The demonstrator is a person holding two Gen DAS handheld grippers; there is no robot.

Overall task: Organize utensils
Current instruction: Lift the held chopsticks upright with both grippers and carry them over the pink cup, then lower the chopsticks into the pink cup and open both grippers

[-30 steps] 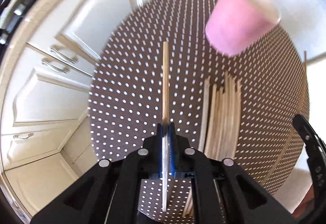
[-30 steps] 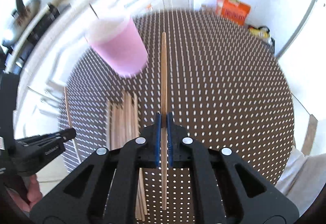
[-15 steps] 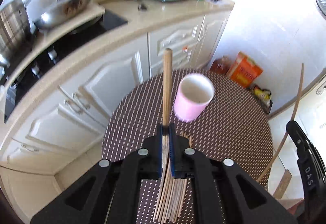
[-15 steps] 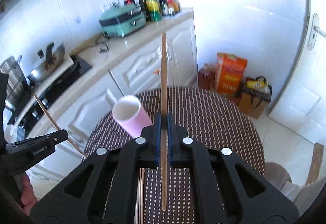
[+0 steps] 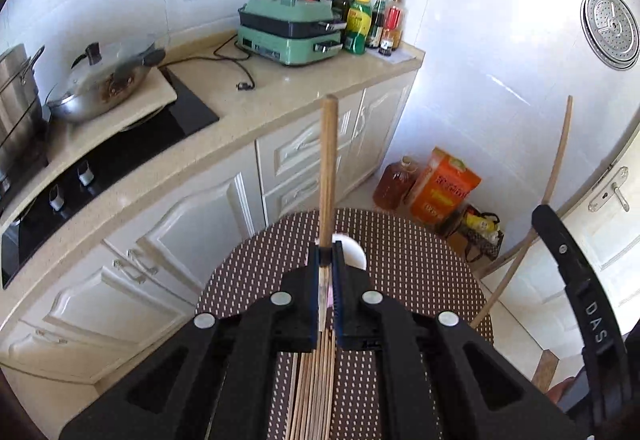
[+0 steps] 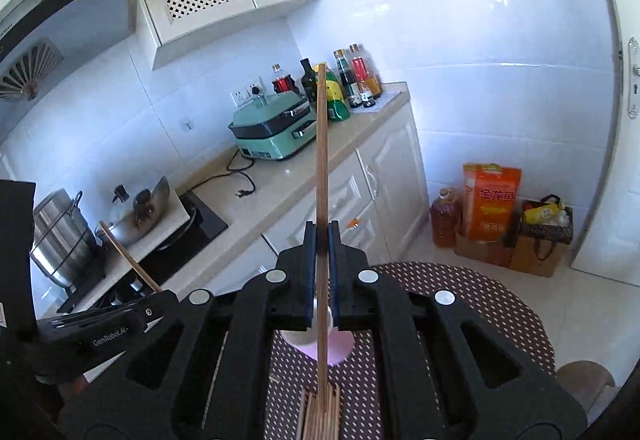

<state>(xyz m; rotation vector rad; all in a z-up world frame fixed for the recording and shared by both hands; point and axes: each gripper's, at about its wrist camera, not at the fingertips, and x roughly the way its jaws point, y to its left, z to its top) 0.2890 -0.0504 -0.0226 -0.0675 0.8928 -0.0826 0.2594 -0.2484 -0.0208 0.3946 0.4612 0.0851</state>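
Left gripper (image 5: 328,252), right gripper (image 6: 321,230) each clamp one chopstick (image 5: 329,160); pink cup (image 6: 340,350) mostly hidden.

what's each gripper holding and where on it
Left gripper pinches one chopstick near its lower end; right gripper pinches another chopstick around mid-length.

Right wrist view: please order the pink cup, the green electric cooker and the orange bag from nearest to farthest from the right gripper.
1. Pink cup, just below the right gripper, on the table.
2. Orange bag, on the floor, right.
3. Green electric cooker, on the counter; close to the bag.
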